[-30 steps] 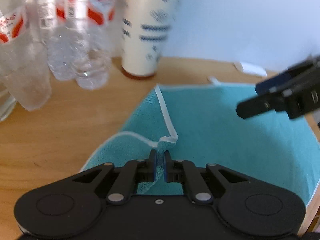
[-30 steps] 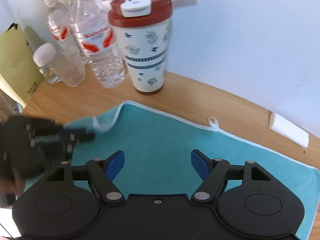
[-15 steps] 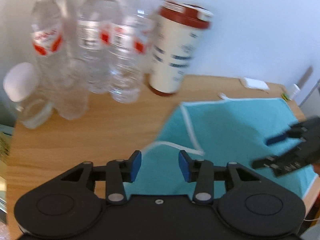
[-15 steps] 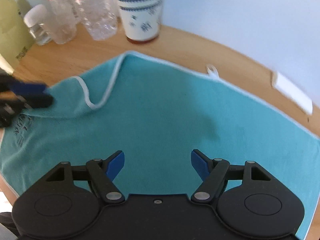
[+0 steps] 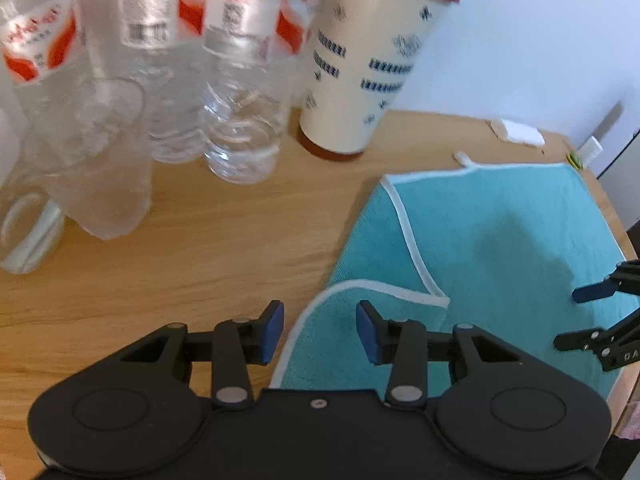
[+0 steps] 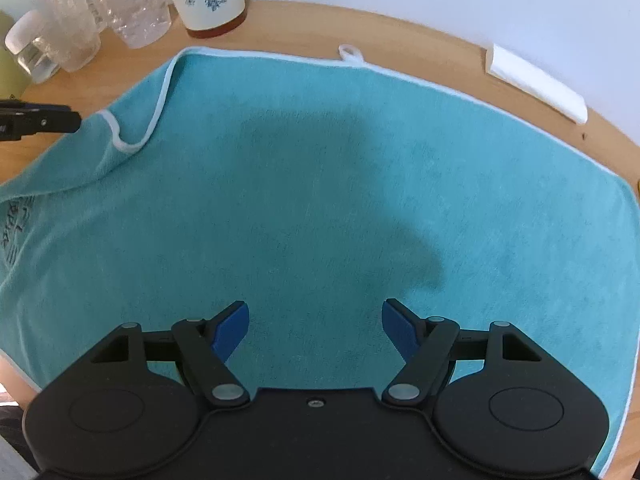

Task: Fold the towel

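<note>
A teal towel (image 5: 500, 248) with white trim lies spread on the wooden table (image 5: 200, 264). Its left corner (image 5: 436, 298) is flipped over onto the cloth. My left gripper (image 5: 320, 320) stands open just above the towel's left edge, and nothing is between its pads. The right wrist view shows the towel (image 6: 320, 184) filling the frame, with the flipped corner (image 6: 120, 144) at the left. My right gripper (image 6: 316, 320) hangs open over the towel's middle, holding nothing. It also shows at the right edge of the left wrist view as the right gripper (image 5: 570, 316).
Several clear water bottles (image 5: 240, 92) and a white patterned cup with a red lid (image 5: 360, 64) stand at the back left near the wall. A small white block (image 6: 536, 84) lies at the back right. The table edge (image 5: 612, 208) runs just past the towel's right side.
My left gripper let go of the towel corner, opened and drew back to the left. The corner now lies folded on the cloth. My right gripper sank closer to the towel's middle.
</note>
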